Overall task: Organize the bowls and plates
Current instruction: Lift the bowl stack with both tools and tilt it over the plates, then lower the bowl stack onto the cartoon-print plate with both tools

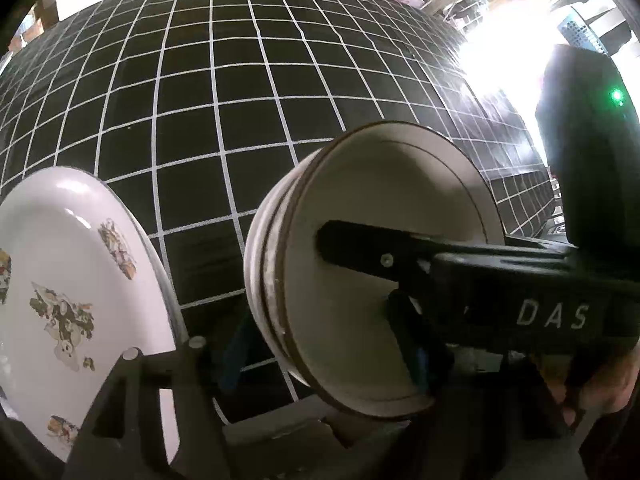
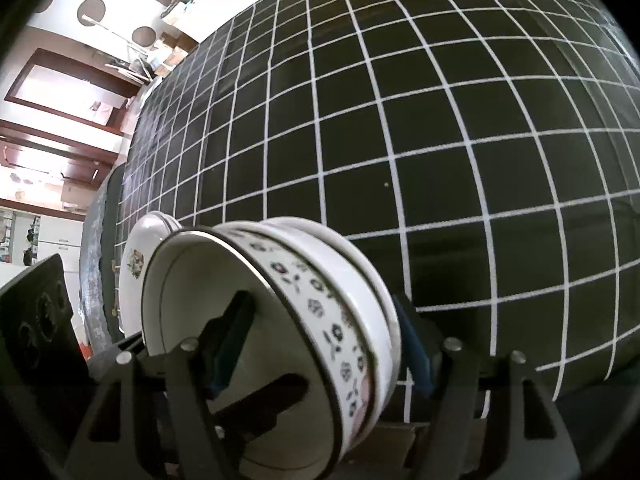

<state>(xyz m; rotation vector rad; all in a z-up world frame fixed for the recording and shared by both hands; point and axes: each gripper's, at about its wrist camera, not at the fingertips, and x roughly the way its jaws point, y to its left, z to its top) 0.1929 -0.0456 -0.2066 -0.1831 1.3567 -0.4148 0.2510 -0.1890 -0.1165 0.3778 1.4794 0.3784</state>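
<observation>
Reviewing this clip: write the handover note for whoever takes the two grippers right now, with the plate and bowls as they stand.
Left gripper: shut on the decorated plate, held on edge above the grid cloth.
Right gripper: shut on the bowl stack; one finger sits inside the top bowl, the other outside against the wall.
Both loads are lifted and side by side; nothing else shows on the cloth.
Done: plate and bowls picked up.
Left: set them down, probably sorted as a plate pile and a bowl pile. Where cannot be told.

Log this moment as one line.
left gripper: shut on decorated plate | right gripper: shut on stacked bowls | both lifted above grid cloth
</observation>
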